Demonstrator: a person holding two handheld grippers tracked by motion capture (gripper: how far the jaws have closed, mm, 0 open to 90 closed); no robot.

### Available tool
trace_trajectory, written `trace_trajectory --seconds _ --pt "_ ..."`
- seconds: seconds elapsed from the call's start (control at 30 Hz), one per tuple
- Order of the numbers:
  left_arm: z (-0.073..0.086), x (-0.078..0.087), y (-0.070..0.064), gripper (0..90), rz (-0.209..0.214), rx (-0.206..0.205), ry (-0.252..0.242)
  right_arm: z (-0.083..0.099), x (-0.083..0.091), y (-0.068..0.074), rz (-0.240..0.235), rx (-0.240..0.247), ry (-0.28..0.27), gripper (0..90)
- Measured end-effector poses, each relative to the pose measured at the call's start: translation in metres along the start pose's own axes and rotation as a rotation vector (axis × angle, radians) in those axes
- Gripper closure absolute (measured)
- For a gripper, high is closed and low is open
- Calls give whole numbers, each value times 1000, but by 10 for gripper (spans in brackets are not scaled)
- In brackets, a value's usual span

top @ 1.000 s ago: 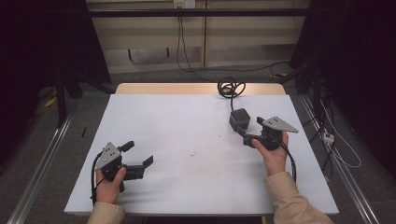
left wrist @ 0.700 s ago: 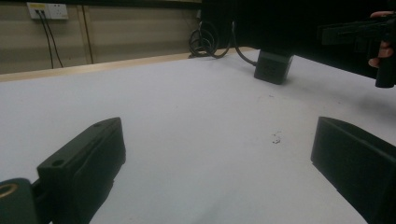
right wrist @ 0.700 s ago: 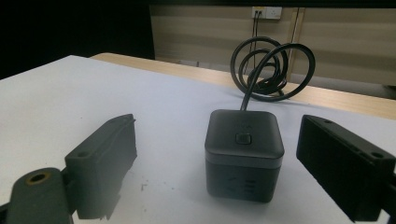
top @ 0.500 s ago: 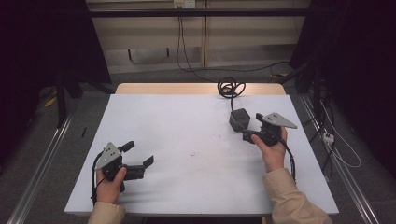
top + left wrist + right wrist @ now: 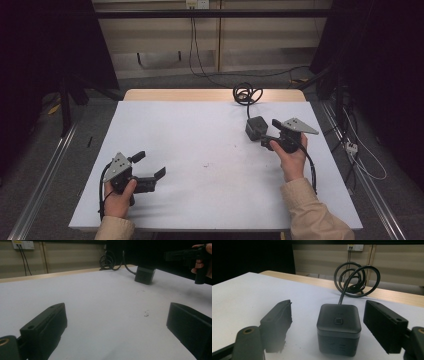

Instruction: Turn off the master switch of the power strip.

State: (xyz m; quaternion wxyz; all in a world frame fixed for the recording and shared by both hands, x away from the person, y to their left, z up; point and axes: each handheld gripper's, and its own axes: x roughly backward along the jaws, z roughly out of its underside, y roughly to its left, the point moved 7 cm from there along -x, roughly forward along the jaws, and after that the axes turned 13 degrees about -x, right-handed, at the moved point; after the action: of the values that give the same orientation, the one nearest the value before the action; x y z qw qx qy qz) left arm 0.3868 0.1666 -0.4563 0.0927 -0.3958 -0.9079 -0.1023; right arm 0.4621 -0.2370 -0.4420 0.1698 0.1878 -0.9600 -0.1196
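A black cube (image 5: 256, 128) with a button on top sits on the white table (image 5: 200, 140) at the right rear. Its black cable runs back to a coil (image 5: 246, 93). My right gripper (image 5: 268, 134) is open just right of the cube. In the right gripper view the cube (image 5: 339, 327) stands between the spread jaws of that gripper (image 5: 330, 315), with a gap on each side. The coil (image 5: 355, 277) lies behind it. My left gripper (image 5: 149, 165) rests open near the front left, nothing in it. The left gripper view shows that gripper (image 5: 117, 322) over bare table, the cube (image 5: 145, 275) far off.
The table's bare wooden strip (image 5: 175, 95) runs along the far edge. A small dark speck (image 5: 206, 164) marks the table's middle. Metal rails (image 5: 40, 180) flank the table on the floor. The right gripper (image 5: 190, 255) and its hand show at the upper right of the left gripper view.
My right gripper has moved a little away from the person and closer to the cube. The left gripper and the cube have not moved.
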Motion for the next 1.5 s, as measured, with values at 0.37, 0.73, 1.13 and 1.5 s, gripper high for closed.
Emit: trace_trajectory --seconds 0.37,0.73,1.13,1.5 --pt "0 0 0 26 -1 2 1 -2 -4 -3 3 -1 15 320" --pt "0 0 0 26 -3 5 2 -1 -10 -8 16 -3 26 430" --pt "1 -1 -1 26 0 1 4 1 -15 -12 16 -14 47 485" --pt "1 -1 -1 26 0 -3 11 7 -21 -13 14 -28 79 551"
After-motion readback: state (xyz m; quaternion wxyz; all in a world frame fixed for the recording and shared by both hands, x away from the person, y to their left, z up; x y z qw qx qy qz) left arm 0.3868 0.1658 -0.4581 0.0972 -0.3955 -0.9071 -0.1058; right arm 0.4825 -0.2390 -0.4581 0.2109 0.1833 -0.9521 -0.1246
